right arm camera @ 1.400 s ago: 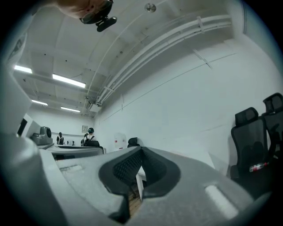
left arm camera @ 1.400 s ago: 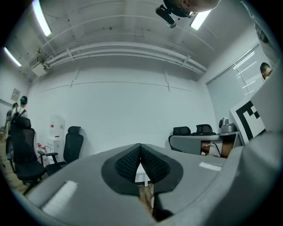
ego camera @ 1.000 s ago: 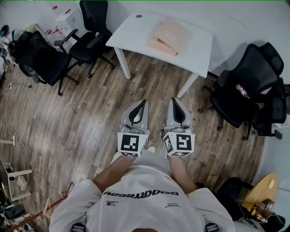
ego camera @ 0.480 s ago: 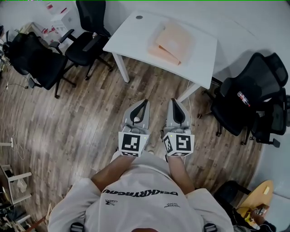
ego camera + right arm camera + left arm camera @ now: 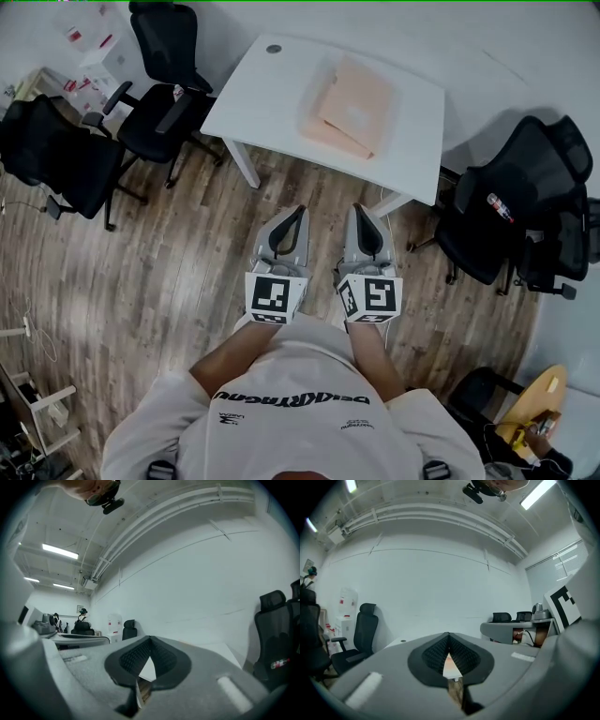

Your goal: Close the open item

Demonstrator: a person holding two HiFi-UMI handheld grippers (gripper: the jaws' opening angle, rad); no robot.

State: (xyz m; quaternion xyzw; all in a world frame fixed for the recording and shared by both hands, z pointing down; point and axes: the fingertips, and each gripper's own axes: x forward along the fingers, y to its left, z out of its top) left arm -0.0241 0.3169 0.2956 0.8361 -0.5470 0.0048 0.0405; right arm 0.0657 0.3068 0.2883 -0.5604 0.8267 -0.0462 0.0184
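Left claw (image 5: 292, 221) and right claw (image 5: 364, 218) are pinched together, empty. At twelve o'clock the peach folder (image 5: 352, 108) lies on the white surface (image 5: 253, 94). We judge it light and floppy, best taken by the cover's free edge.

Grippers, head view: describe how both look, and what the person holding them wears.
Both the left gripper and right gripper have light grey shells tapering to a point, with black ribbed pads lining the jaws. Each carries a white cube printed with black square markers. The person wears a white shirt with dark lettering.
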